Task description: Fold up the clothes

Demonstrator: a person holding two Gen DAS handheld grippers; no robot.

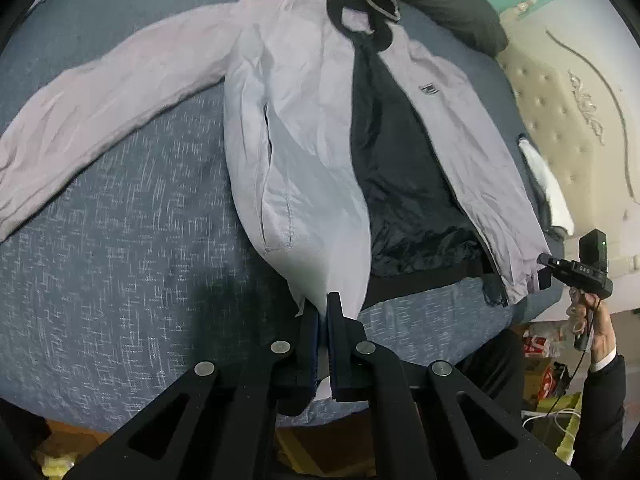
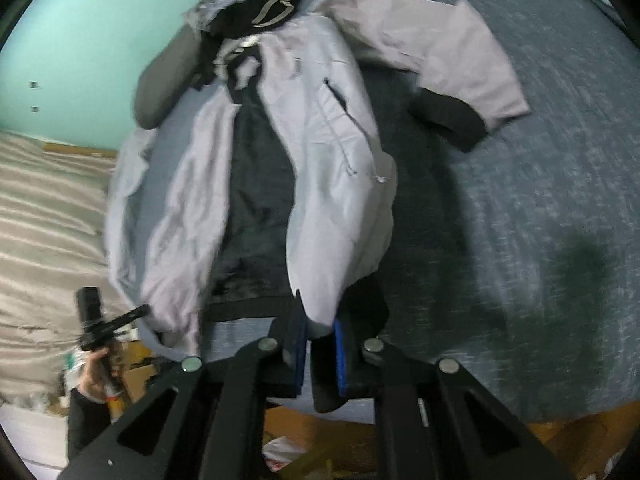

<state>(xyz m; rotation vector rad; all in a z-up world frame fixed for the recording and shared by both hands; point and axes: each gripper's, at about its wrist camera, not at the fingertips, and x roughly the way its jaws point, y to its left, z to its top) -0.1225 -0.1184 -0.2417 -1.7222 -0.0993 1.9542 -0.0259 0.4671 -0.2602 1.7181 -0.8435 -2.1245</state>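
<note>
Each claw, left gripper [image 1: 323, 312] and right gripper [image 2: 318, 324], is clenched on a hem corner of the jacket [image 1: 304, 128]. The thin shell looks light, limp and slippery, so the banded hem just ahead of the claws seems the surest hold.

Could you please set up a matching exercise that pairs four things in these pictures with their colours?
Things:
1. jacket shell
2. jacket lining
3. bed cover
4. wall

Colours:
A. black
B. mint green
C. pale grey
D. speckled blue-grey

Pairs: 1-C, 2-A, 3-D, 4-B
</note>
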